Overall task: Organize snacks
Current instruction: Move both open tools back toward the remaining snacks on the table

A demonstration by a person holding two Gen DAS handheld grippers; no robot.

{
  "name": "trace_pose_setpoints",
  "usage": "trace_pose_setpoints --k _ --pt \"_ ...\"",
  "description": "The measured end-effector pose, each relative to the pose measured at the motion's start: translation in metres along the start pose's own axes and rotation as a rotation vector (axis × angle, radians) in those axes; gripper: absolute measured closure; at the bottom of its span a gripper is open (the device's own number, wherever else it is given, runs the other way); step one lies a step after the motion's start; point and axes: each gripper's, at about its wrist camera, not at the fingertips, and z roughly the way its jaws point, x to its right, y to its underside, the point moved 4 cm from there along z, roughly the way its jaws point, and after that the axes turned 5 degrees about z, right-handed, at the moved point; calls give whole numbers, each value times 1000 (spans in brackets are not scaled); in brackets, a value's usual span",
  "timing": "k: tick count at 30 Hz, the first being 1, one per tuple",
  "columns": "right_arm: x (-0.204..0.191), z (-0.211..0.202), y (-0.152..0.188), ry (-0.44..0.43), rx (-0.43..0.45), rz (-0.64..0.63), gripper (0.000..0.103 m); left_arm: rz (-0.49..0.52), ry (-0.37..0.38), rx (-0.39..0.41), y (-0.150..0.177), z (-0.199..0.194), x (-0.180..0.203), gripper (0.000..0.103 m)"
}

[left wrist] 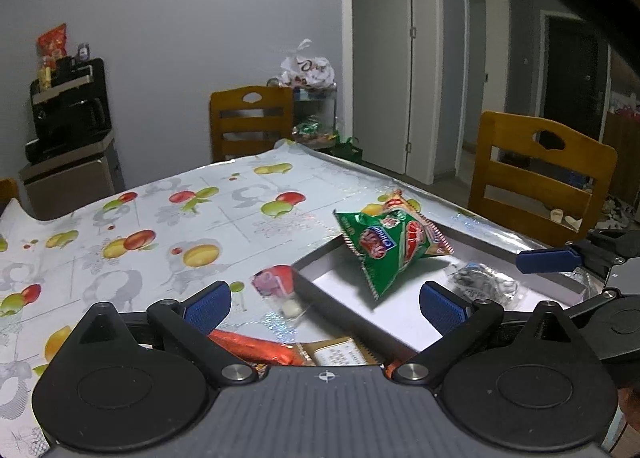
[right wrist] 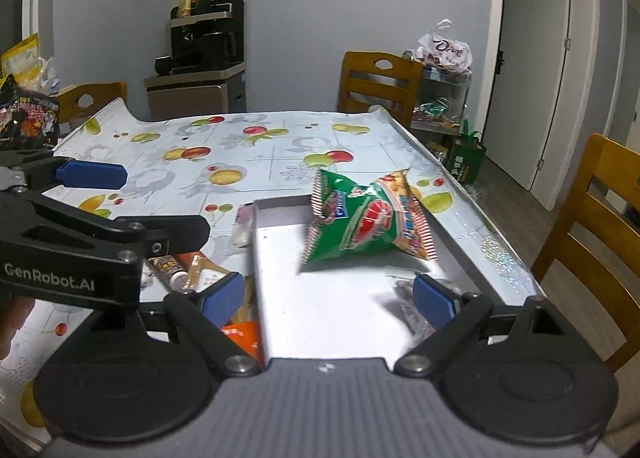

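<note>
A green and red snack bag (left wrist: 390, 248) (right wrist: 364, 218) is tilted over the white tray (left wrist: 404, 322) (right wrist: 332, 314), blurred, touching neither gripper. My left gripper (left wrist: 324, 304) is open and empty over the tray's left edge. My right gripper (right wrist: 328, 296) is open and empty over the tray. A clear packet with dark contents (left wrist: 486, 284) (right wrist: 412, 310) lies in the tray's right part. A pink candy packet (left wrist: 276, 284), an orange packet (left wrist: 256, 346) and a tan packet (left wrist: 340, 350) lie on the tablecloth left of the tray.
The table has a fruit-print cloth (left wrist: 132, 242) (right wrist: 248, 154). Wooden chairs stand at the far side (left wrist: 250, 120) (right wrist: 378, 80) and at the right (left wrist: 540, 174) (right wrist: 592, 230). A black snack bag (right wrist: 28, 118) sits at the far left. The left gripper (right wrist: 92, 226) crosses the right wrist view.
</note>
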Motion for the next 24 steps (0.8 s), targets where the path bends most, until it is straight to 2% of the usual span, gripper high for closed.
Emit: trace_pose_setpoints --k 12,24 --pt "-29 1 0 -30 -5 -46 11 -26 -37 -13 18 -18 -29 1" --pt "-39 3 0 -52 -9 -64 11 -76 -129 -67 51 -39 -78 1"
